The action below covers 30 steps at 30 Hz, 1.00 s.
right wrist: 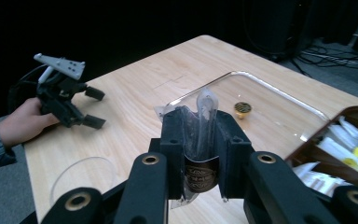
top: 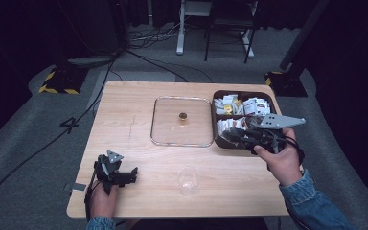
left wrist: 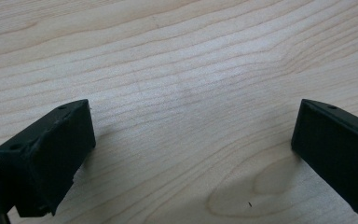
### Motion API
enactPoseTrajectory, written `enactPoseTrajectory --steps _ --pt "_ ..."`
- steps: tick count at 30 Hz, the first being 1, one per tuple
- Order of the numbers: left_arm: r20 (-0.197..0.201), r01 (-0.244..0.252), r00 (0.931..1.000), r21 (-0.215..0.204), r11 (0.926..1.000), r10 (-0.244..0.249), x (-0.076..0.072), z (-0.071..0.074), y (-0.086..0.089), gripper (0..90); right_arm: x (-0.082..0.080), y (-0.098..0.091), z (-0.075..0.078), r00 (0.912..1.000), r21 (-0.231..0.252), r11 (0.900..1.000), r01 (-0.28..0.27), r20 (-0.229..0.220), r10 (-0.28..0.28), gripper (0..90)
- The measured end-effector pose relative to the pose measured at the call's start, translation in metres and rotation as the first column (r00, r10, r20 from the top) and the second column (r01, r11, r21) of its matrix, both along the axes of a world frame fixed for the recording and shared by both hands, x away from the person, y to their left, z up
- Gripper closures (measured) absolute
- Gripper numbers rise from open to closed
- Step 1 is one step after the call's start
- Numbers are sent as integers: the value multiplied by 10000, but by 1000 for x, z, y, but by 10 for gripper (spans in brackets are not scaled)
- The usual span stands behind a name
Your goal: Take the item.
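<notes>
Sachet (right wrist: 200,154) first: a small clear-topped packet with a dark printed band, clamped between the jaws of my right hand-held gripper (right wrist: 200,140). It stands upright, its crimped top edge poking out past the jaw tips, so I judge I gripped it low to leave the tear end free. In the high view that right hand-held gripper (top: 242,135) hangs at the near edge of the brown tray (top: 219,142), which is packed with white and yellow packets; that seems to be where such sachets are stored.

Just below and to the left of the held sachet sits the clear plastic cup (right wrist: 81,179), upright on the tabletop (right wrist: 135,98) with its mouth open, likely waiting for the contents. Beyond the jaw tips lies the glass lid (right wrist: 279,105), flat on the wood with its small gold knob (right wrist: 243,108) up; I take it as set aside so the tray stays open.

Farther off to the left, my left hand-held gripper (right wrist: 93,107) rests at the tabletop's near corner, well apart from everything. Its own view shows the jaws spread wide with bare wood grain between them, holding nothing. I judge it is parked there ready to steady the cup or pinch the sachet's top for tearing.
</notes>
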<state>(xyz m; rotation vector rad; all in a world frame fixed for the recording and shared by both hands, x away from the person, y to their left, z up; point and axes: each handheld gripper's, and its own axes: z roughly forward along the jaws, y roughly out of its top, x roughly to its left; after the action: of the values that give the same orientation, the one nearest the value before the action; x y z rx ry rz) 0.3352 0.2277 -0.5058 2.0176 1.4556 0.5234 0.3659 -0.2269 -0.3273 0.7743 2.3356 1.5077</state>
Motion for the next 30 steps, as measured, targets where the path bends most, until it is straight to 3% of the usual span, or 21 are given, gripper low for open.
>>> enactPoseTrajectory --steps 15,20,30 --pt "-12 -124 9999 -16 9999 124 4 0 -2 0 -19 30 -9 9962 445 9957 -814 -287 827 762" --pt "-5 -92 10000 33 10000 92 5 0 -2 0 -23 41 -19 9912 745 9911 -1104 -646 1153 763" --pt "6 -100 10000 20 9999 100 5 0 -2 0 -29 67 -44 9775 460 9828 -1789 -1056 1829 776"
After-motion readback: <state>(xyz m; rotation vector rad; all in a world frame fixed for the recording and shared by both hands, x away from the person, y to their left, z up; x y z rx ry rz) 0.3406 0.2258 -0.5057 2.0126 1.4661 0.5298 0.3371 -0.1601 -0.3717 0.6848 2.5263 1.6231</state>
